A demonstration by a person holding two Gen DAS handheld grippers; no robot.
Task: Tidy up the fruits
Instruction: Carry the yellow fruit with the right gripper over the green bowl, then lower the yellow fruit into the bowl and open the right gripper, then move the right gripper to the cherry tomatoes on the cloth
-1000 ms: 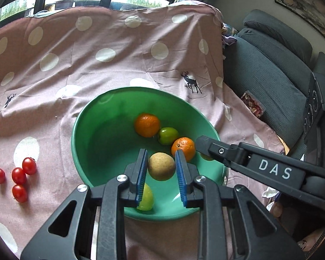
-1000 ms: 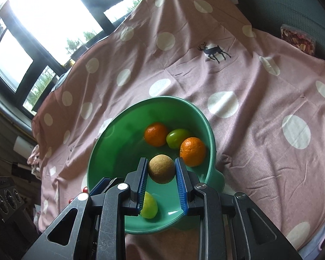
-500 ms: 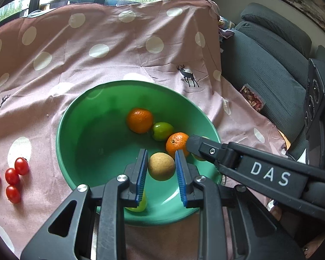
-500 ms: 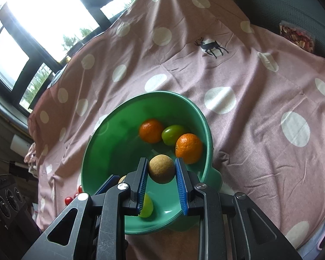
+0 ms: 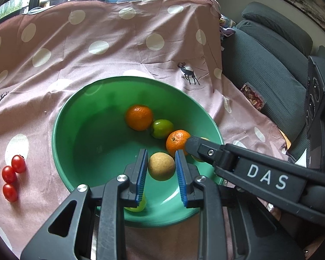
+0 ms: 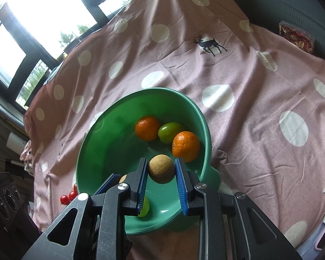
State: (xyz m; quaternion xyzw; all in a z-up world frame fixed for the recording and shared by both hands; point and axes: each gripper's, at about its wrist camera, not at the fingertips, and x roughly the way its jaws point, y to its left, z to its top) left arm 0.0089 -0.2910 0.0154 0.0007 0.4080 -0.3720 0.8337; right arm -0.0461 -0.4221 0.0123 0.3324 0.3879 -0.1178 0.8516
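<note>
A green bowl (image 5: 80,112) sits on the polka-dot cloth and holds two oranges (image 5: 139,117), a green fruit (image 5: 161,127) and a yellow-green fruit (image 5: 138,205) near its front rim. My left gripper (image 5: 161,169) hangs over the bowl's front, shut on a tan round fruit (image 5: 161,165). My right gripper (image 6: 161,169) is beside it over the same bowl (image 6: 93,151), shut on another brown round fruit (image 6: 161,168). The right gripper's finger (image 5: 205,149) crosses the left wrist view next to the nearer orange (image 5: 176,142).
Several cherry tomatoes (image 5: 8,174) lie on the cloth left of the bowl. A grey sofa (image 5: 270,49) stands to the right, with a small packet (image 5: 252,96) on its edge. Windows are behind the table.
Both grippers have stayed shut on their fruits and shifted slightly over the bowl. The bowl drifted left then back right in the left wrist view.
</note>
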